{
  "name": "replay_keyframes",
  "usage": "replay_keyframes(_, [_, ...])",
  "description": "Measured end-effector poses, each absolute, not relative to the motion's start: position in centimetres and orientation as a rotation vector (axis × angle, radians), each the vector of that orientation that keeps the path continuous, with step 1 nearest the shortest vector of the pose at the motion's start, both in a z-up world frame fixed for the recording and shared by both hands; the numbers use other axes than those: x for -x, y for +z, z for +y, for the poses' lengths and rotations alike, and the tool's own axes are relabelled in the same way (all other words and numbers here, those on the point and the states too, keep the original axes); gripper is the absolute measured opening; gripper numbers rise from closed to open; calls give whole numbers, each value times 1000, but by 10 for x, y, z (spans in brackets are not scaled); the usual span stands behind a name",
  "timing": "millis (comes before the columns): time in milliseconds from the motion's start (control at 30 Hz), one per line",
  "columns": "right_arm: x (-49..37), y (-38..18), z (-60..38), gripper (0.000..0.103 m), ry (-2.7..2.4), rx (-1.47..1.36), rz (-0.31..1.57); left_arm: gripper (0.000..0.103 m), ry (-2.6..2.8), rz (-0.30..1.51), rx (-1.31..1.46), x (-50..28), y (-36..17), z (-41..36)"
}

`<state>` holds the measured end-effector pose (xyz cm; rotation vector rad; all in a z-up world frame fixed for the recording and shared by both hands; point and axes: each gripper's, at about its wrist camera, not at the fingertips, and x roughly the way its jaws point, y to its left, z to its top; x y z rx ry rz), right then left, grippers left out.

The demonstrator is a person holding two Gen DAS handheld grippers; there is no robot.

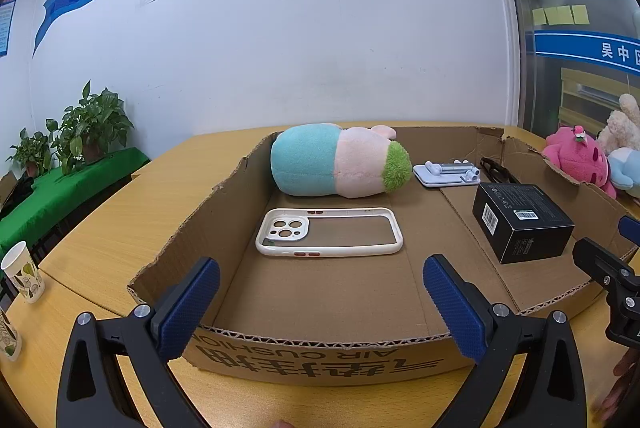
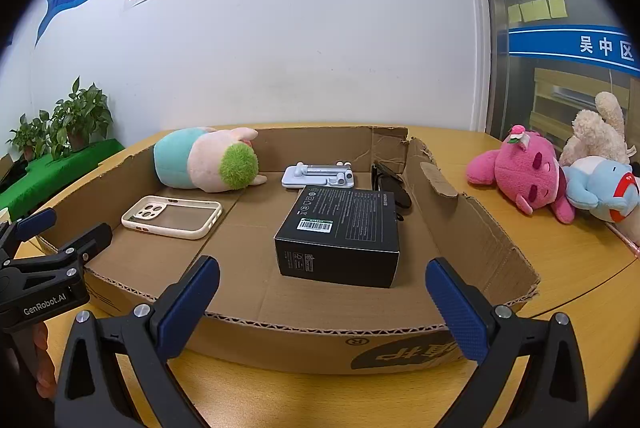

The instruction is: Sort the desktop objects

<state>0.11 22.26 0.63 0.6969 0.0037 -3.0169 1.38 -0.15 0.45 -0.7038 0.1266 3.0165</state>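
Right, both claws sit released and empty at the near edge of the cardboard tray [image 2: 472, 228] on the tabletop [image 2: 560, 268]: left claw [image 1: 320, 308] jaws wide, right claw [image 2: 322, 310] jaws spread as far as they go. Inside the tray: black box [image 2: 340, 240] dead ahead of my right claw, long axis running away from me; phone case [image 1: 328, 232] straight ahead of my left claw, long axis crosswise; capsule plush [image 1: 336, 160] and white stand [image 1: 444, 174] further back. Outside, to the right on the tabletop, the pink plush [image 2: 524, 176], blue plush [image 2: 600, 188] and cream plush [image 2: 592, 136] are piled together. I'd judge those go next; right claw is nearer, needs a swing rightward past the tray wall.
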Motion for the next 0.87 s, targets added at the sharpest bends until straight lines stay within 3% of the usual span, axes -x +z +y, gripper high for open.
replay_keyframes(867, [-1,6,222,103,-3019,-697,3,103,3017,127,705,-13,3,-1])
